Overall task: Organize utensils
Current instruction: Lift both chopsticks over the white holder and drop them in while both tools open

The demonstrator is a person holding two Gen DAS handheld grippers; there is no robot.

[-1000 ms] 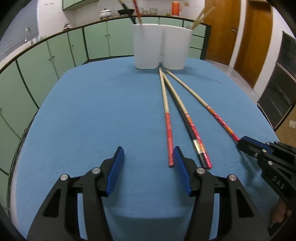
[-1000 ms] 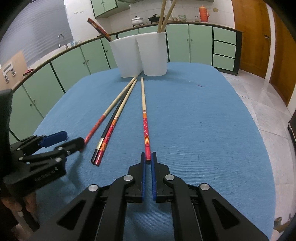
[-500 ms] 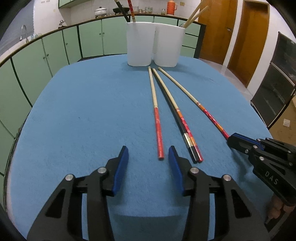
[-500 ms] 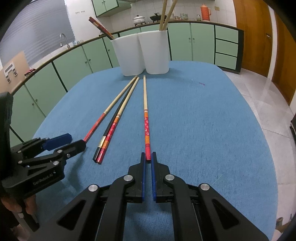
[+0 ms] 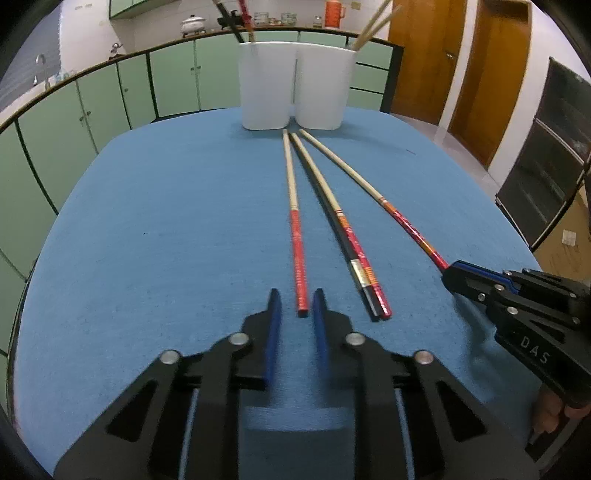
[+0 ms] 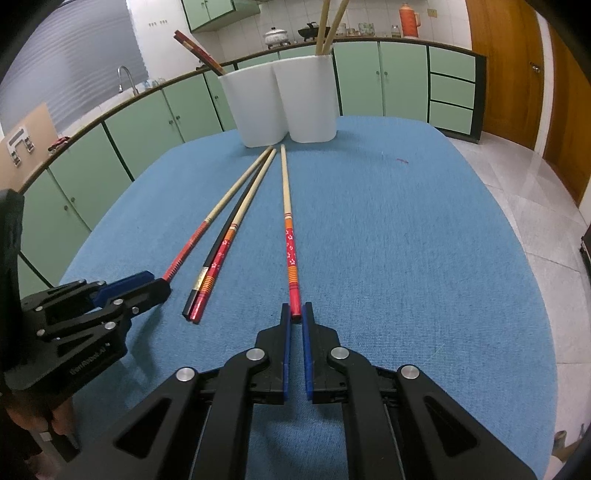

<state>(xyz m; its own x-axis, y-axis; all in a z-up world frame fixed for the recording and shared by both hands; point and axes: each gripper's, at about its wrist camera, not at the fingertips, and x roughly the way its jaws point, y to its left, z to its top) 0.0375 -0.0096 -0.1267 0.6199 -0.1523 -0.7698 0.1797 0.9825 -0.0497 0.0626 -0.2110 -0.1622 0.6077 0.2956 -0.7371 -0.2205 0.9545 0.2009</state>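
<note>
Blue desk (image 5: pixel 147 221) carrying twin white holders (image 5: pixel 295 92) at its far edge, four chopsticks fanning toward the near edge; right claw (image 6: pixel 296 314) clenched on floral chopstick (image 6: pixel 289 251), left claw (image 5: pixel 297 301) released, straddling red-banded chopstick (image 5: pixel 297 251).

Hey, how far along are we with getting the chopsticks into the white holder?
Early. A few stored chopsticks already stand in the white holder. In hand: the right gripper is shut on the flowered chopstick's red end; the left gripper's jaws straddle the red-striped chopstick's end, not yet clamped. Left: all four lie on the blue table, including the middle pair.
</note>
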